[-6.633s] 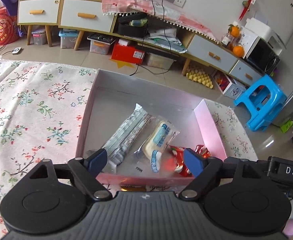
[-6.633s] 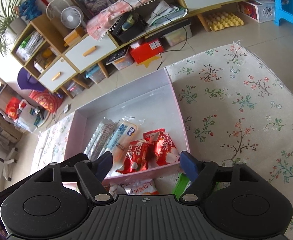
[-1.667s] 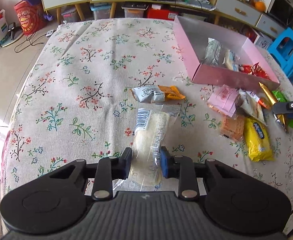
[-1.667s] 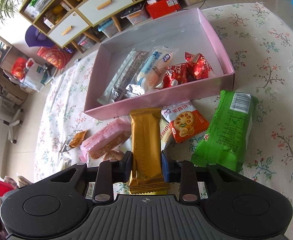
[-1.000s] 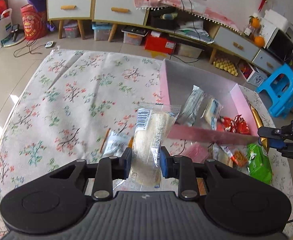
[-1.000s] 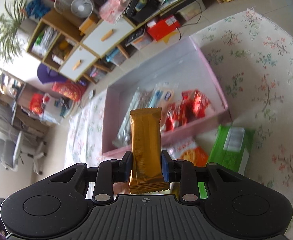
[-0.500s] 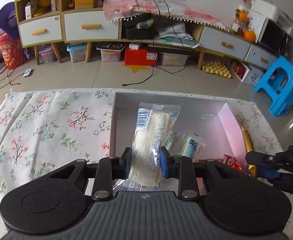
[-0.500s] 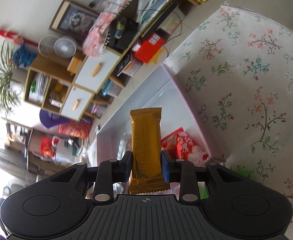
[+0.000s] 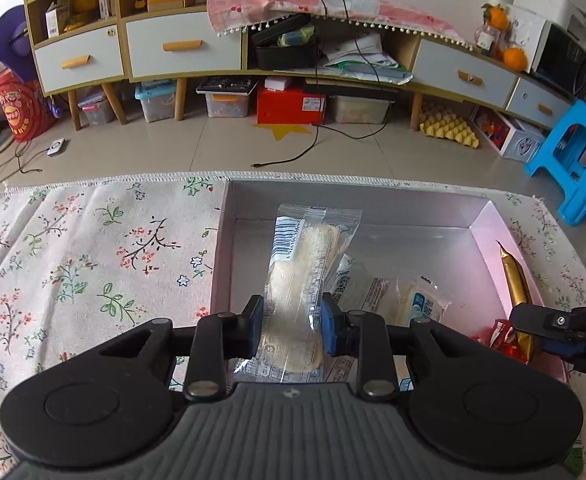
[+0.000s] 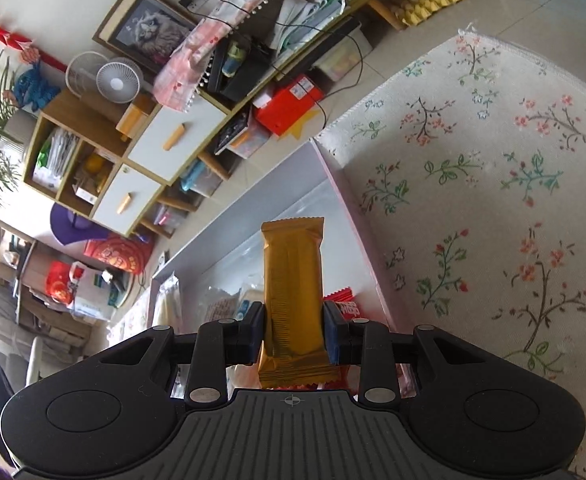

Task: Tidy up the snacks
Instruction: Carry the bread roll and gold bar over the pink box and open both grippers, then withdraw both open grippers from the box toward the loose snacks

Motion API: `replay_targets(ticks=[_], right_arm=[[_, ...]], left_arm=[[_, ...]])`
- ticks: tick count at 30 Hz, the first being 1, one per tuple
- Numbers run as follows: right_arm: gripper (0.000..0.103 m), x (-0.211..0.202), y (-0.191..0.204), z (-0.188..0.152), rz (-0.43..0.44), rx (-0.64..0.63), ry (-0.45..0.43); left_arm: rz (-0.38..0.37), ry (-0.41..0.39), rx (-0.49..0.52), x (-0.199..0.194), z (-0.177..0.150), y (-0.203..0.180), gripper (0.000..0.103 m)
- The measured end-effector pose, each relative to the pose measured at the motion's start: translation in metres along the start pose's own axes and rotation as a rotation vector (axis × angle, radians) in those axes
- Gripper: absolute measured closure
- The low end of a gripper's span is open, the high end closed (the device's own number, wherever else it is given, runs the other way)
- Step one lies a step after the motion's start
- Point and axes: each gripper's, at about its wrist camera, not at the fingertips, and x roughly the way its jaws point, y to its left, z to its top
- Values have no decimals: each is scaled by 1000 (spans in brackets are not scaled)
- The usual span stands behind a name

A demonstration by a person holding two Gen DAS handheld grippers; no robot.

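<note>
My left gripper (image 9: 291,330) is shut on a clear-wrapped pale biscuit packet (image 9: 307,264) and holds it over the left part of the pink box (image 9: 489,220). My right gripper (image 10: 293,334) is shut on a gold wrapped bar (image 10: 291,280) and holds it above the box's right side (image 10: 353,216). The right gripper (image 9: 533,330) with the gold bar (image 9: 515,280) also shows at the right of the left wrist view. In the box lie a white packet (image 9: 359,284), a blue-and-white packet (image 9: 417,304) and red packets (image 9: 501,332).
The box sits on a floral tablecloth (image 9: 93,260) near the table's far edge. Beyond it are the floor, a low cabinet with drawers (image 9: 181,48) and a blue stool (image 9: 577,160). More floral cloth (image 10: 493,200) lies right of the box.
Both grippers have carried their snacks from the near table to above the box. Over the last half second the left one moved a little closer and lower; the right one tilted over the right side.
</note>
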Motion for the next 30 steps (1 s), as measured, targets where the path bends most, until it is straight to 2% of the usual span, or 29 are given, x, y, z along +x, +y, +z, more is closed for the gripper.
replay_targets(ticks=[4,5,6,7,8,9,10,14,19,21,30], right_arm=[[70,0,5,-2,-6,-21,-3],[67,-1,7,-2,-9,-29,-1],[64,-2,9,-2,-14,-36,-2],[54,-3,11,-1,-12,-41,-6],[42,-6,13,0,-7,-43,-14],[37,-9,15,0,-2,-43,-23],[32,-12,17,1,0,-47,-31],[29,-25,25,2,4,-64,-52],[23,-44,29,-1,9,-58,-62],[21,-50,32,-4,-3,-74,-59],[18,-69,49,-26,-79,-190,-17]], left_arm=[[-24,-10,15,-3,0,-3,75],[-27,-22,19,-6,-1,-3,72],[-27,-38,28,-10,0,-3,64],[-21,-52,38,-13,0,-4,59],[-16,-64,50,-18,0,-5,50],[-14,-71,65,-20,0,-5,44],[-13,-72,72,-23,0,-5,42],[-29,-71,52,-35,-4,2,28],[-26,-77,43,-54,-11,8,20],[-34,-82,39,-63,-13,8,13],[-20,-69,92,-91,-35,8,3]])
